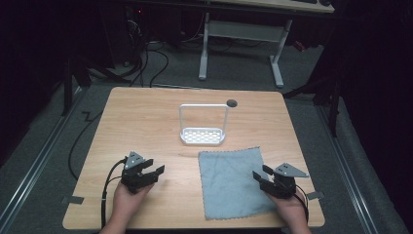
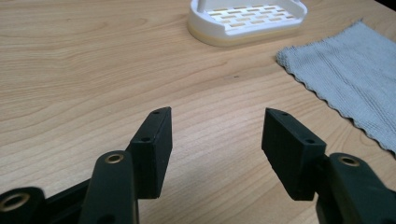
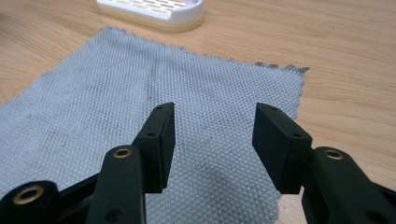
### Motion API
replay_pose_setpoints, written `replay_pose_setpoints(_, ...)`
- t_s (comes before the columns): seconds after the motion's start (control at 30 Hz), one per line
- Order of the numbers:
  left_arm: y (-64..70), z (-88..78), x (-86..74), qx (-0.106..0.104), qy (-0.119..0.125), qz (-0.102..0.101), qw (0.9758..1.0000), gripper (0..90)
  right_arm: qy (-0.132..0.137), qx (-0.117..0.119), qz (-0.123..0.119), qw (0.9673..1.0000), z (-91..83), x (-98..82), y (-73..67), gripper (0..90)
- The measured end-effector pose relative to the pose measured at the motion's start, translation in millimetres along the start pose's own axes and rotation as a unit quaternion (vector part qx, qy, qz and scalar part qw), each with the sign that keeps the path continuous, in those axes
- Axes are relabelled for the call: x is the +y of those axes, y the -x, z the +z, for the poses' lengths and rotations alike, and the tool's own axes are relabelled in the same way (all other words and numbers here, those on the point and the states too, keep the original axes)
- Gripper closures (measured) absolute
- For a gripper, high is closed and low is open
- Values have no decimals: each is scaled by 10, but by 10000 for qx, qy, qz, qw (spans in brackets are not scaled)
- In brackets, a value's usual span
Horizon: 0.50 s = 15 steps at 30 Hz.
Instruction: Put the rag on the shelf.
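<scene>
On my bench the rack sits at frame centre, the cloth lies below and right of it, my left tongs lower left, right tongs over the cloth's right edge.

Table: pale wood-grain top, smooth, faint sheen. Cloth, lying just beside the rack: grey woven fabric, matt, diamond-textured, with scalloped edges. Rack: white glossy plastic, slotted base. Gripper pads: matt black plastic.
</scene>
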<state>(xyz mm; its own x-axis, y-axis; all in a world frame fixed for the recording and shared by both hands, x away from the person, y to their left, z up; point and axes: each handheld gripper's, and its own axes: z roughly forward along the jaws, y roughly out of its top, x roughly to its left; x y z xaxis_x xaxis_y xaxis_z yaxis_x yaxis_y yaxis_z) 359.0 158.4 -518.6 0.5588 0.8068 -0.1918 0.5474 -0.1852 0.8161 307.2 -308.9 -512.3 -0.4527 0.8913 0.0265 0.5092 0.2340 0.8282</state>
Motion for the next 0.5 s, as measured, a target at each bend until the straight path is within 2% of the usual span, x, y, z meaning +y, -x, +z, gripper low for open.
replay_pose_setpoints(0.17, 13, 30, -9, 2, -55, 90, 9999, 438, -73, -35, 23, 10000, 16, 1, -7, 497)
replay_pose_setpoints(0.43, 30, 25, -12, 11, -42, 132, 9999, 436, -45, -100, 90, 9999, -3, -6, 32, 493)
replay_pose_setpoints(0.47, 32, 34, -14, -4, -48, 118, 9999, 437, -92, -124, 129, 9998, 1, -11, 45, 549)
replay_pose_setpoints(0.5, 32, 34, -14, -4, -48, 118, 9999, 440, -92, -124, 129, 9998, 1, -11, 45, 549)
